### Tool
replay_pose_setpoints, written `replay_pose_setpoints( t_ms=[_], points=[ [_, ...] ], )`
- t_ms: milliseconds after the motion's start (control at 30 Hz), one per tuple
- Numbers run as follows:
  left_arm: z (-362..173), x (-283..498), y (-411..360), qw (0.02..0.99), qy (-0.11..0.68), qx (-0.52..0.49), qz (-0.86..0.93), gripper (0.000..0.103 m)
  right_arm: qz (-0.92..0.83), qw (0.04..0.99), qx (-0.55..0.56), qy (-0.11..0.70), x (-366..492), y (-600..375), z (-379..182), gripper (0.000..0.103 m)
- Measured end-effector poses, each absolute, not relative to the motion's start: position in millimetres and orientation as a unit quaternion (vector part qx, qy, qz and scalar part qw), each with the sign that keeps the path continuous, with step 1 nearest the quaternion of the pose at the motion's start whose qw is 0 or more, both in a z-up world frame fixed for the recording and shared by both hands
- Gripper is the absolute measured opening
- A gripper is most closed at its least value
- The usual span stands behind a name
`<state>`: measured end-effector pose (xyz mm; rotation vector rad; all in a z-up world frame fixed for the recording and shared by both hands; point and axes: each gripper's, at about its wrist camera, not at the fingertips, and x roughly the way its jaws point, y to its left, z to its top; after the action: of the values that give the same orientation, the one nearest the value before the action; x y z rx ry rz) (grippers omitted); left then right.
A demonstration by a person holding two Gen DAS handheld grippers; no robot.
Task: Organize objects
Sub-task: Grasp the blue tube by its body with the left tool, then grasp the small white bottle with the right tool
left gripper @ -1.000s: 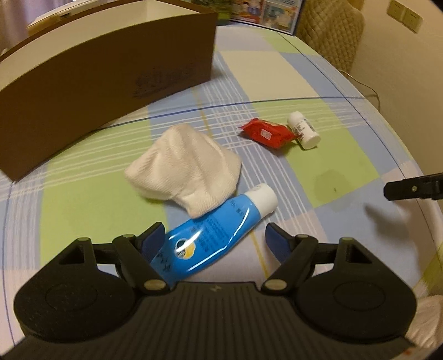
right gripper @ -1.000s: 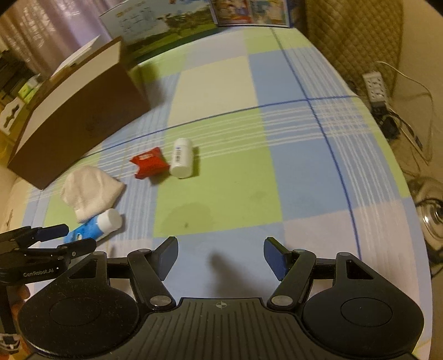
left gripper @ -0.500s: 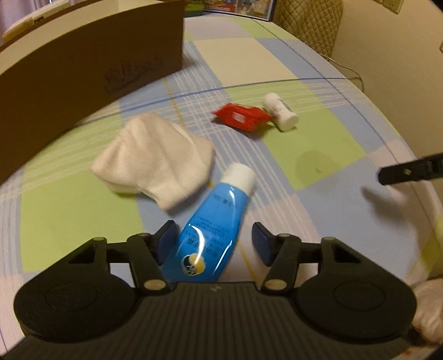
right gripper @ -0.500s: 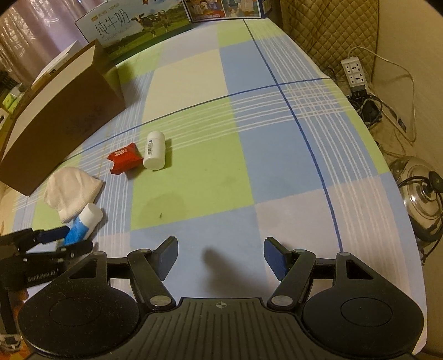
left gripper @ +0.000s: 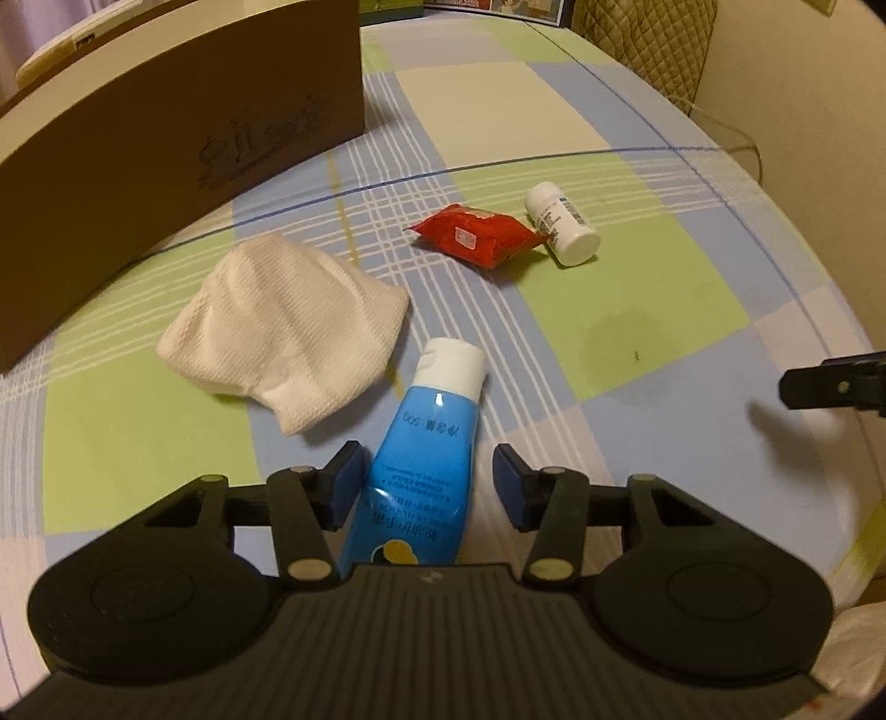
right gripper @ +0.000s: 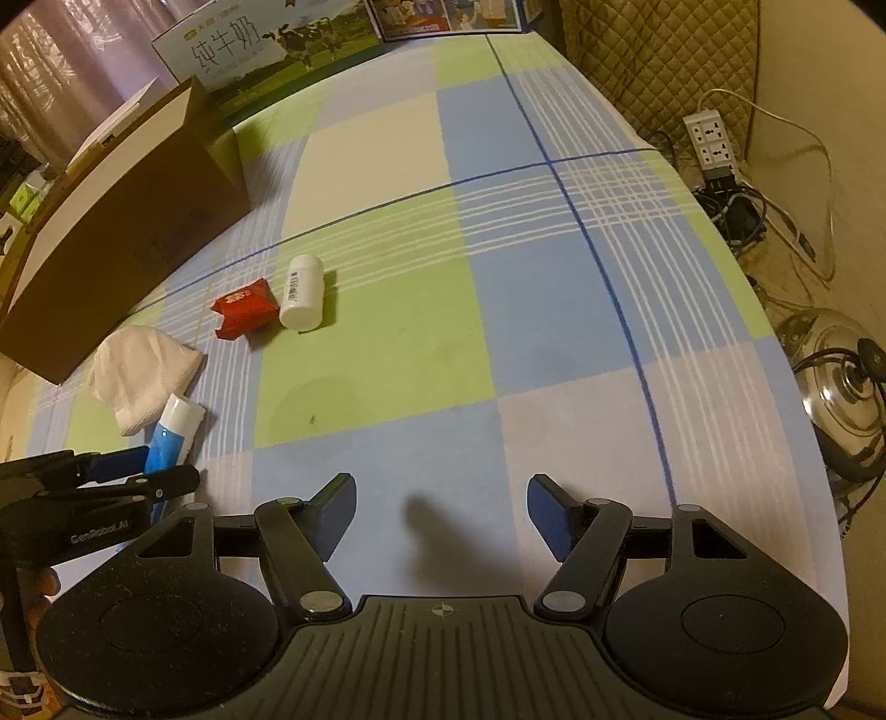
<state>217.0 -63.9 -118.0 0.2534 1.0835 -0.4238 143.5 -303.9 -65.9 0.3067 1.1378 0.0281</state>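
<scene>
Left claw closing round straightened blue tube, right pad clear

One tube, one bottle, one packet.

A lived-in room of a home is shown. A table is covered with a checked cloth in blue, green and white. A quilted chair back is seen at the far right. On the floor to the right, a power strip with tangled cables and a steel pot with a lid are seen. A milk carton box is propped at the far edge beside a brown cardboard box, and curtains are hung at the far left. Everyday toiletries are scattered on the cloth.
</scene>
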Motion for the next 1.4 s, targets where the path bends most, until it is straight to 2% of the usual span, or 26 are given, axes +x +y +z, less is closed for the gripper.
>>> replay_pose_setpoints(
  t_ms=[167,300,833,1100,1400],
  points=[
    [-117,217,-69,0.831,0.505,0.123,-0.198,0.037,0.013,0.83,0.149,0.538,141,-309,-67,0.066],
    [-117,213,-73,0.834,0.5,0.131,-0.193,0.033,0.021,0.831,0.147,0.536,142,-308,-66,0.066],
    [-63,206,-25,0.879,0.455,0.072,-0.126,0.032,0.085,0.85,0.113,0.507,174,-281,-61,0.065],
    [-53,215,34,0.888,0.458,0.022,-0.033,0.032,0.121,0.863,0.094,0.481,212,-262,-57,0.049],
    [-78,225,80,0.873,0.486,-0.006,0.04,0.032,0.14,0.867,0.074,0.472,255,-238,-66,0.04]
  ],
)
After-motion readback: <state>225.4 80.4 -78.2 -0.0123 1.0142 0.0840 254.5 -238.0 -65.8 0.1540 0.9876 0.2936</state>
